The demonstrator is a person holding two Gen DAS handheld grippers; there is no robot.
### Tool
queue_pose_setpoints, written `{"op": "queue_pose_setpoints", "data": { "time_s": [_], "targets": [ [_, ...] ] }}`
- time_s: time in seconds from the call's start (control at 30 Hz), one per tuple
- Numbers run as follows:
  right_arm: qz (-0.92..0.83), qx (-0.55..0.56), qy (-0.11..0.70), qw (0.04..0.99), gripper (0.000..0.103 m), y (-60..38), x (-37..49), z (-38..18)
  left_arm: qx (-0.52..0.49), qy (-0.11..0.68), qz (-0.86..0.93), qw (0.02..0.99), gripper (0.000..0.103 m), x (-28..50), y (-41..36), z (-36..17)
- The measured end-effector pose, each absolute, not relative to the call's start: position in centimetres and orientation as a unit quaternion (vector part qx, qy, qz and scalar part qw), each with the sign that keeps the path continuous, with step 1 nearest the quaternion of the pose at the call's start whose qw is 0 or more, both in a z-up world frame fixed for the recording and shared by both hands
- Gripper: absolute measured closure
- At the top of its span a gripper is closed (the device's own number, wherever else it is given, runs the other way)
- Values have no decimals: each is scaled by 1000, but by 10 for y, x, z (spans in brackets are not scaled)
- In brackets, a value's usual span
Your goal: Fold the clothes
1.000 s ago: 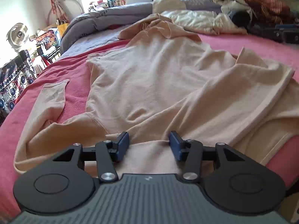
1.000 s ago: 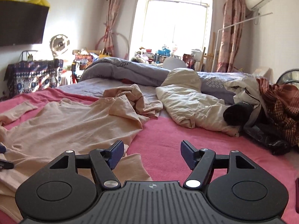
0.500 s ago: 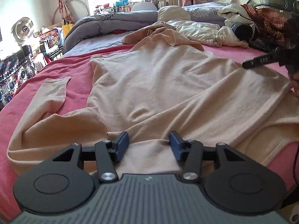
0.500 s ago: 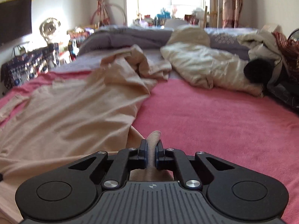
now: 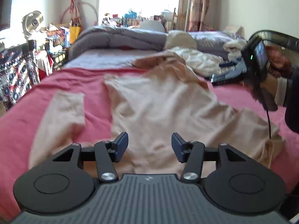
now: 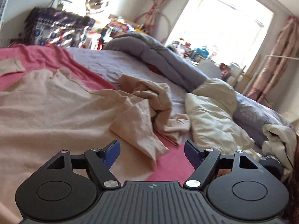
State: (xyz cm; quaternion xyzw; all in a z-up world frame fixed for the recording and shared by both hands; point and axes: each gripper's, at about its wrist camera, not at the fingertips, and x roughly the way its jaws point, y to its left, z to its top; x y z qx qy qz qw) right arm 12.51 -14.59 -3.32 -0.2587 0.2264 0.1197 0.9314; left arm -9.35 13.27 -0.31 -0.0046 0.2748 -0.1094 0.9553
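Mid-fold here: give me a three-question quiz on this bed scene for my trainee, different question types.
1. True or false: the beige sweatshirt lies spread on the pink bedspread.
2. Is fabric pinched in the right claw? A) yes B) no, its jaws are opening with nothing pinched.
3. Fill in: the sweatshirt's crumpled hood lies toward the rolled ____ duvet.

Key: 1 true; 2 B; 3 grey.
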Motion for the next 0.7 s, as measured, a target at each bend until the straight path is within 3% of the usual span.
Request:
{"op": "queue_pose_setpoints", "data": {
  "time_s": [0.1,0.13,0.17,0.2,0.27,0.4,0.7],
  "targets": [
    [131,-264,257,920,27,-120,167,-47,-37,248,-94,963,28,-35,171,18],
    [125,-262,267,919,29,-115,178,-51,-47,239,-89,966,28,-16,183,25],
    [119,-257,279,918,37,-112,190,-56,-58,232,-84,967,28,5,195,31],
    [114,-250,288,918,65,-112,198,-58,-66,241,-81,965,28,36,201,28],
    [94,-226,303,921,93,-116,209,-58,-77,270,-85,956,28,99,208,15],
    [96,-209,291,929,93,-128,207,-44,-31,315,-65,947,28,186,181,-22],
    [61,-183,208,959,95,-163,206,15,-4,354,-66,933,26,231,142,-80]
  ]
}}
